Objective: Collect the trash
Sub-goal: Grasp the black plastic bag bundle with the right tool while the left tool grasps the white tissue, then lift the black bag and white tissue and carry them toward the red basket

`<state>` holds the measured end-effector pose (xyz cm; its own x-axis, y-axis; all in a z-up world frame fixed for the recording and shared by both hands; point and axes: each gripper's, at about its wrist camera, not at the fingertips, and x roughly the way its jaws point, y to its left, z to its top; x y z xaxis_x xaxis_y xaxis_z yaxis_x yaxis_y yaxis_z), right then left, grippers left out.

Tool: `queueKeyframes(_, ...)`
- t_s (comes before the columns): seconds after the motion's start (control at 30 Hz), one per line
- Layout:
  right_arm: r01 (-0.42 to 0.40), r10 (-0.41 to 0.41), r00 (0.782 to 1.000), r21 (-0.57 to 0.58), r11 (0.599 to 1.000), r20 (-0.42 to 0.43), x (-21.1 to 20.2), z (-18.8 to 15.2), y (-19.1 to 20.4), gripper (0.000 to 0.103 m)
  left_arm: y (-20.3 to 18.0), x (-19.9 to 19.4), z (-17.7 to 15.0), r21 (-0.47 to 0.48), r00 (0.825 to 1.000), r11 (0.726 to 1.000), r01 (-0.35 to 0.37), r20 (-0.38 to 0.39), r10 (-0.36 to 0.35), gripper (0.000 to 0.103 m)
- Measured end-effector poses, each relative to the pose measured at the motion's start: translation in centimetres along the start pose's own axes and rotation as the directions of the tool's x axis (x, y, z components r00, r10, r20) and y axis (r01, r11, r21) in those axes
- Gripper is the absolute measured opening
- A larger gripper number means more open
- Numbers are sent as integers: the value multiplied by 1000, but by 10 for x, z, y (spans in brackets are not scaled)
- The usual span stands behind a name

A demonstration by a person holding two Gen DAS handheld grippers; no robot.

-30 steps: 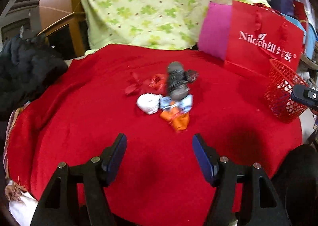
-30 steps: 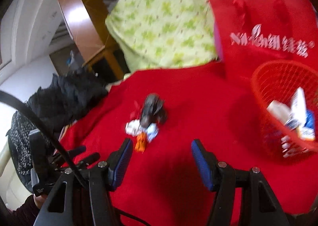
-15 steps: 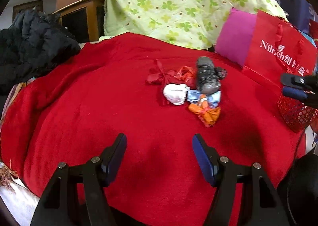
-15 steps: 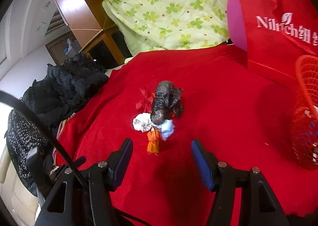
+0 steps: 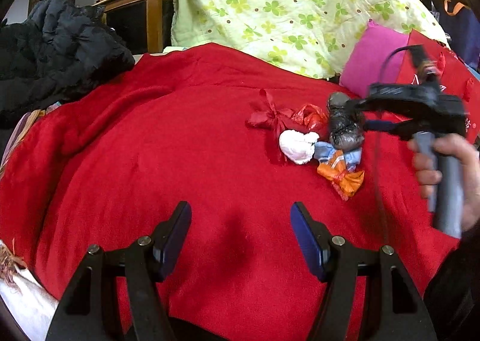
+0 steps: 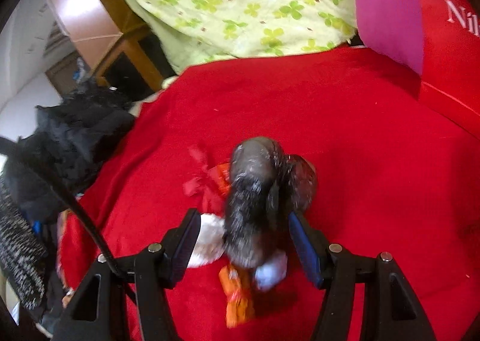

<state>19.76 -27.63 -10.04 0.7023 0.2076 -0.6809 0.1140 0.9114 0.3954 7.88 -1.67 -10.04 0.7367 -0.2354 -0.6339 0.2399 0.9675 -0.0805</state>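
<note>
Here, your right gripper (image 6: 243,239) straddles the dark crumpled bag (image 6: 258,200) atop the trash pile, jaws released, bag's long axis running forward; left gripper (image 5: 240,239) is released, farther off.

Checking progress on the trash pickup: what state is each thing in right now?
Left gripper: jaws open, empty, over red blanket.
Right gripper: jaws open around grey bag, not gripping yet.
White wad: crumpled, lying loose.
Orange wrapper: crumpled, lying loose.
</note>
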Motion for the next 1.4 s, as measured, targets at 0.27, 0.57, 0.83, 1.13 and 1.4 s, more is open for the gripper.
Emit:
queueKeyframes(0.27,34,-32,999,-82,996,26,4,-8,0,37,-13,31,30,25,997,997,79,-11,-79,72)
queueKeyframes(0.57,-14,18,996,-43,999,84,-67,-37,-53,37,-46,102,66,-3,981,982,186,-56,-186,72)
queueKeyframes(0.83,-40,40,994,-3,999,100,-105,-68,-82,37,-50,163,71,-126,941,958,259,-193,-279,38)
queueKeyframes(1.13,-88,87,989,0,996,118,-125,-86,-82,37,-53,120,57,-126,955,963,238,-150,-256,27)
queueKeyframes(1.4,-98,105,979,-50,994,175,-162,-97,-64,37,-69,38,52,-38,984,986,164,-64,-166,27)
